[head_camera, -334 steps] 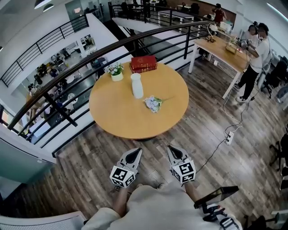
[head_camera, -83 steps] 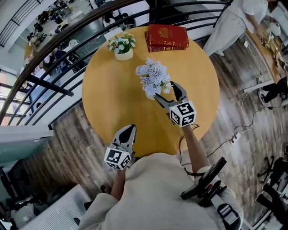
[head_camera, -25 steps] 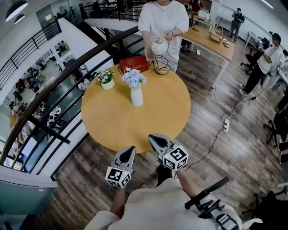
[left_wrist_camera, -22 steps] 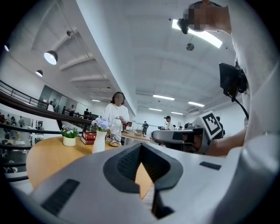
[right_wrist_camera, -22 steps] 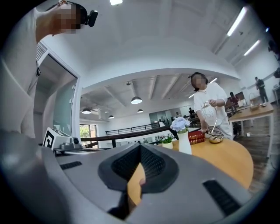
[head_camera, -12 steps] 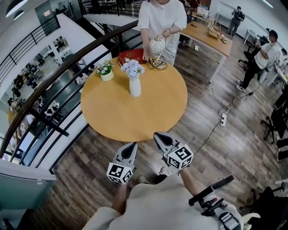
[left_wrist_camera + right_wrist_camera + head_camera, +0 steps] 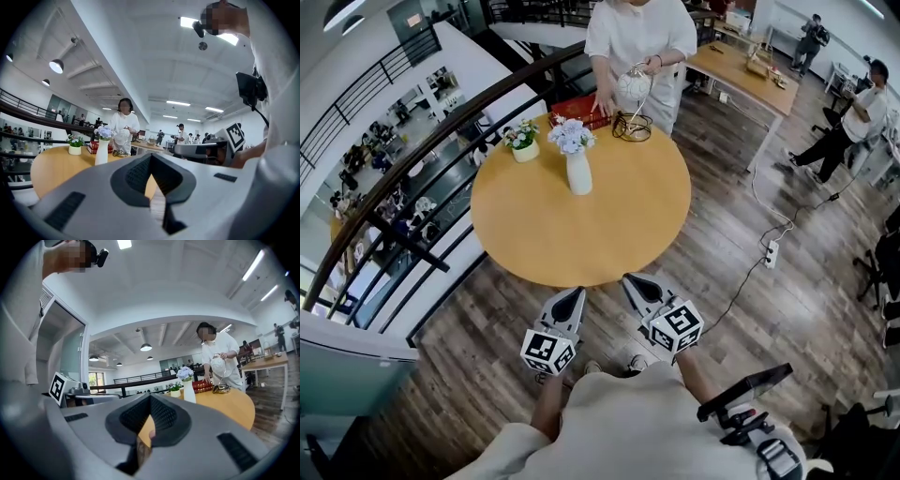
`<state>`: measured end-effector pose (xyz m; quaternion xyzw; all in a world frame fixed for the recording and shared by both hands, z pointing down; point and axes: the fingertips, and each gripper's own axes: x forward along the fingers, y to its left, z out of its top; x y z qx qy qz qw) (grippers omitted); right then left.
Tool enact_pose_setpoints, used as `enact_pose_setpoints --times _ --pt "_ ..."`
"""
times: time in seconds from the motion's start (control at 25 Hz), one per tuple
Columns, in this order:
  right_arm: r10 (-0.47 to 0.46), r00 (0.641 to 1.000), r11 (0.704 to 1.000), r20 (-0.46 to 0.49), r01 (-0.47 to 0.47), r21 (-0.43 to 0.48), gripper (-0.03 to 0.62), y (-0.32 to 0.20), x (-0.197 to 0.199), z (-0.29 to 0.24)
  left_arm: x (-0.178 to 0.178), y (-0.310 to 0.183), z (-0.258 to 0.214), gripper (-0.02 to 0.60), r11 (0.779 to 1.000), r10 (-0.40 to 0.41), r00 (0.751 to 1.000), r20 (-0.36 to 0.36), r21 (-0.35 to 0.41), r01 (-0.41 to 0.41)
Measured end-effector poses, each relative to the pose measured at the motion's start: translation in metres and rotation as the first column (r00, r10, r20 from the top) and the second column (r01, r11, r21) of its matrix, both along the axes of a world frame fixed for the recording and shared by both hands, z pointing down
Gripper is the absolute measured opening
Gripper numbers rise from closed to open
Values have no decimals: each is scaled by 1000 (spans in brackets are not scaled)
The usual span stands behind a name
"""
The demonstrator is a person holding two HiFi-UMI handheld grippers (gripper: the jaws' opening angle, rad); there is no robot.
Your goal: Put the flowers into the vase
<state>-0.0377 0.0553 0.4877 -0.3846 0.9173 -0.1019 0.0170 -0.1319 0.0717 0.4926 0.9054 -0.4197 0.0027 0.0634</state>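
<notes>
The pale blue flowers stand in the slim white ceramic vase on the far part of the round wooden table. The top-heavy vase could tip if the person in white at the far edge jolts the table. The left gripper and right gripper are closed and empty, just off the near edge. There is bare tabletop ahead, a black railing to the left and open floor to the right.

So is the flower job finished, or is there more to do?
Looks finished: the flowers stand in the white vase on the round table. Nothing is in hand; the left tongs and right tongs are shut and empty at the table's near edge. Nothing seems left.
</notes>
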Motion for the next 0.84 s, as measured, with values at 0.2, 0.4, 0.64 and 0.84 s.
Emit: enact_pose_setpoints --times 0.2,0.4,0.64,0.84 --pt "6 1000 1000 10 -5 -6 8 -4 10 3 12 2 1 6 1000 -2 1000 7 -4 2" --pt "-2 1000 1000 15 2 -2 8 -4 10 2 17 4 1 6 1000 -4 1000 7 -3 4" --pt "-10 1000 1000 11 10 10 8 -4 4 -1 12 5 -4 6 1000 -10 1000 2 14 10" --pt "-6 1000 1000 9 5 10 8 -6 9 -2 16 6 -5 6 1000 -14 1000 1 14 14"
